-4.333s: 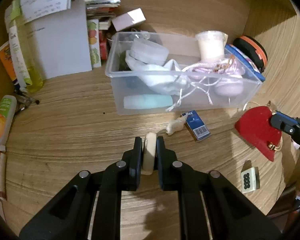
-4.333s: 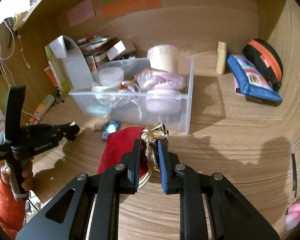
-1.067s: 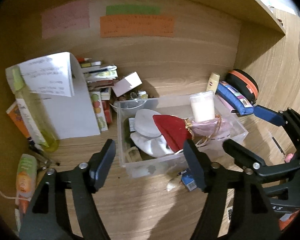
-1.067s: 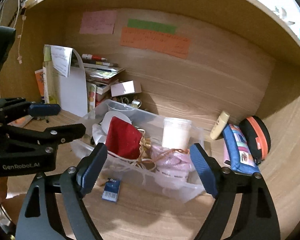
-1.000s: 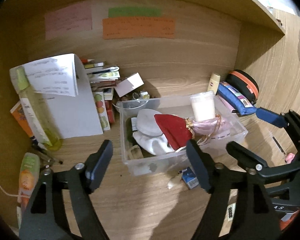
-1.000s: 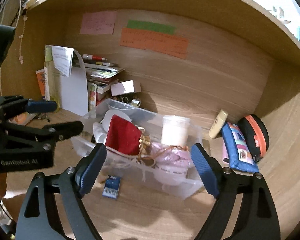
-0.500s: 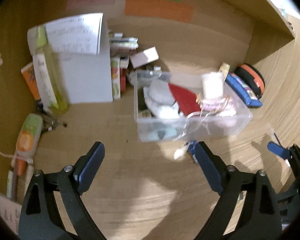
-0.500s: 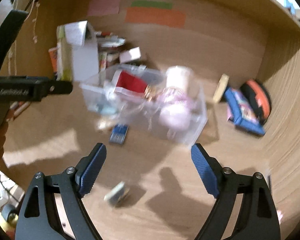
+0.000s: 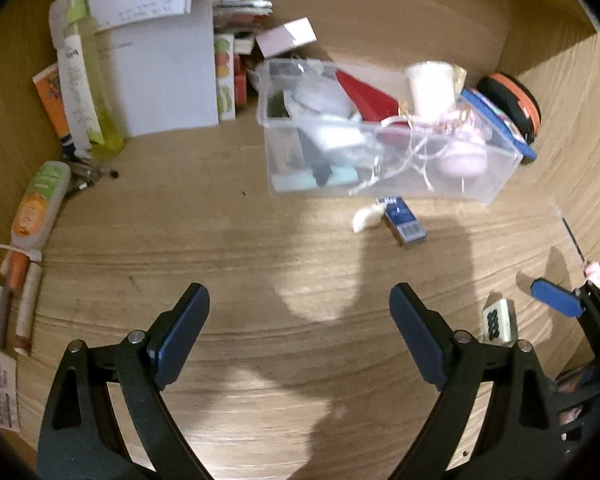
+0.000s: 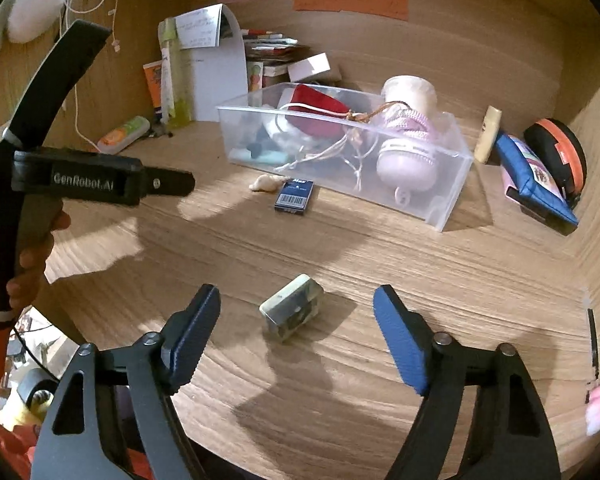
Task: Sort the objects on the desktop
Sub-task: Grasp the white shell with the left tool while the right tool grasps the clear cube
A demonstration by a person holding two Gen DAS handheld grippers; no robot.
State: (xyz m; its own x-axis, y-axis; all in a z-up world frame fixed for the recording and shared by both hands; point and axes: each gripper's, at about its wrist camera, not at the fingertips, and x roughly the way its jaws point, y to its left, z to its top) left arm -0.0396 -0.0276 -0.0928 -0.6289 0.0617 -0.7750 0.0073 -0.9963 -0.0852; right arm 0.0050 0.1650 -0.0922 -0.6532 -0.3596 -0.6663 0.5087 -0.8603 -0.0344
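Note:
A clear plastic bin [image 9: 496,184] [image 10: 452,196] on the wooden desk holds a red pouch [image 9: 364,94] [image 10: 320,116], a pink knitted piece [image 10: 408,144], a white cup [image 9: 428,88] and cords. In front of it lie a small shell [image 9: 366,218] [image 10: 266,182] and a blue box [image 9: 404,224] [image 10: 294,196]. A mahjong tile [image 10: 292,310] [image 9: 500,322] lies just ahead of my right gripper [image 10: 296,320], whose jaws are closing with nothing between them. My left gripper [image 9: 300,324] is wide open and empty over bare desk.
Papers, a yellow-green bottle [image 9: 88,92] and stacked booklets stand at the back left. An orange tube [image 9: 36,208] lies at the left. A blue pouch [image 10: 536,180] and an orange-rimmed case [image 10: 560,152] sit at the right. A hand [image 10: 28,264] holds the left gripper.
Both grippers have sunk toward the desk and tilted down, away from the bin. The red pouch and the pale round piece held earlier now lie in the bin. The tile has come close to the right gripper.

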